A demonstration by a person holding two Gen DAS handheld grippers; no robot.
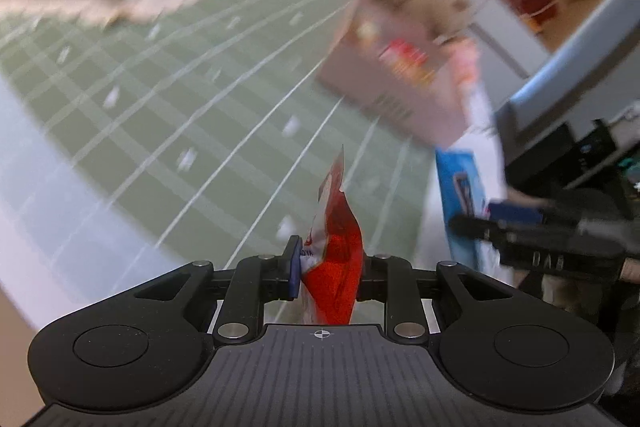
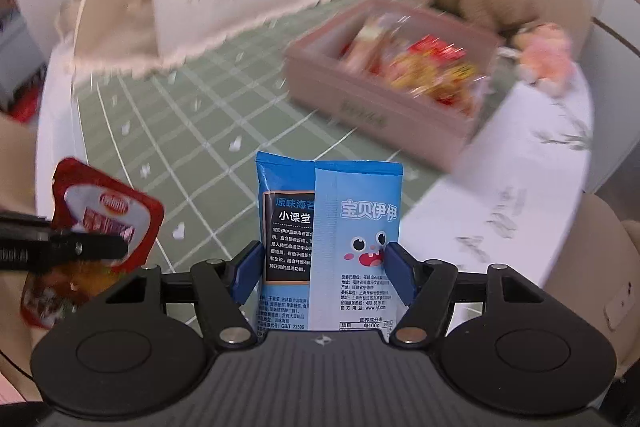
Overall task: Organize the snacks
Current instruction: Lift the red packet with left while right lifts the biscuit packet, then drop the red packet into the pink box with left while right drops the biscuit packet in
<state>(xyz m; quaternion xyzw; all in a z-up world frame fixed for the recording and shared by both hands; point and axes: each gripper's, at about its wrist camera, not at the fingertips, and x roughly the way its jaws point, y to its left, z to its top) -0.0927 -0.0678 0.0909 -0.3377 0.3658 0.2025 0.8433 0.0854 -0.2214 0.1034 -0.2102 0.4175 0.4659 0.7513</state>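
Fingers (image 2: pixel 256 267) pinch blue packet (image 2: pixel 332 227); left gripper (image 1: pixel 326 267) clamps red sachet (image 1: pixel 336 251).

You had a green tablecloth (image 2: pixel 192 131) with a white grid under it all, and a dusty-pink box (image 2: pixel 384 107) of red and yellow packets at upper right. At centre the packet (image 2: pixel 332 227) was pale blue, with a cartoon face; the sachet (image 2: pixel 104 219) at left was red.

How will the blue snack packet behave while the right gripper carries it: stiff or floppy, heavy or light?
The blue snack packet probably stays fairly stiff: it stands upright between the pads of the right hand-held gripper without drooping. It looks light, a thin, flat pouch. Its glossy film may slip if the grip loosens.
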